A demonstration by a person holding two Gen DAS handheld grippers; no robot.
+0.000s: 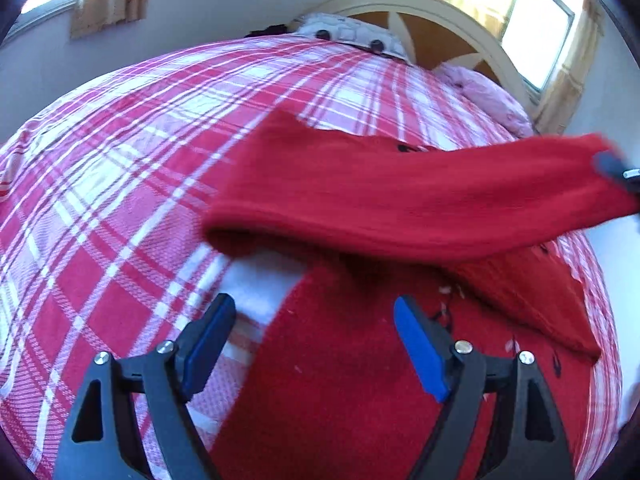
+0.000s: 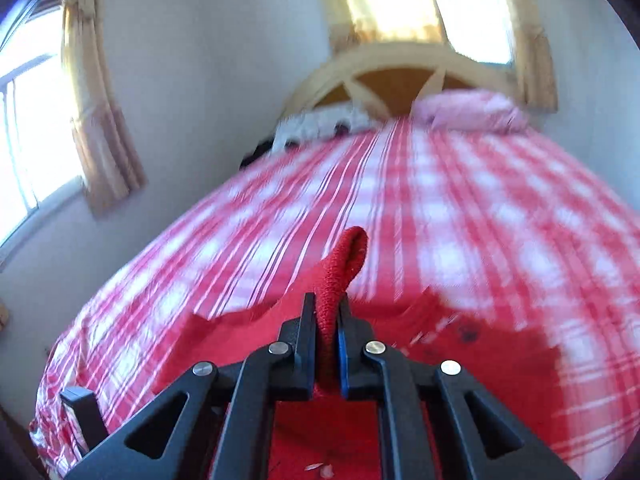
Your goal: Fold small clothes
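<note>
Our right tongs (image 2: pixel 327 312) pinch a fold of the red garment (image 2: pixel 344 256), lifting it off the bed (image 2: pixel 460 200); our left tongs (image 1: pixel 316 312) gape wide above it, empty.

Blurred beyond reading in the right wrist view: the plaid bedcover (image 2: pixel 460 208), plus the white thing (image 2: pixel 320 124) left of the pink pillow (image 2: pixel 472 110). Cut off at the frame's right edge in the left wrist view: the right gripper (image 1: pixel 614 168) pinching the red garment (image 1: pixel 400 196), smeared by motion.
</note>
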